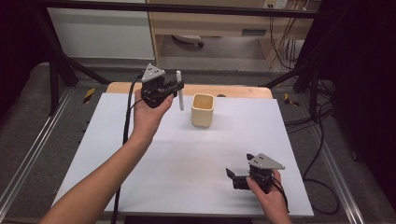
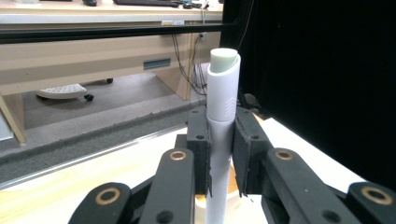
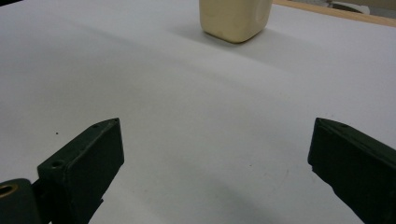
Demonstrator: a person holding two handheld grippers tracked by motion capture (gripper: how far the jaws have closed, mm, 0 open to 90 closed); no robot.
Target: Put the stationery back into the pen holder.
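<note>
Gripping an upright white plastic marker (image 1: 179, 89), left gripper (image 1: 173, 88) hovers just left of cream square cup (image 1: 202, 110); drop-in pending; right gripper (image 1: 232, 175) open, idle near right

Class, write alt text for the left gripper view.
The left gripper clamps an upright white marker with a pale green cap between its black jaws. Behind it lie the white table edge, grey floor and a wooden desk.

Pen (image 1: 179, 88) left of cup (image 1: 202, 110); right gripper (image 1: 232, 178) nearer, rightward.
</note>
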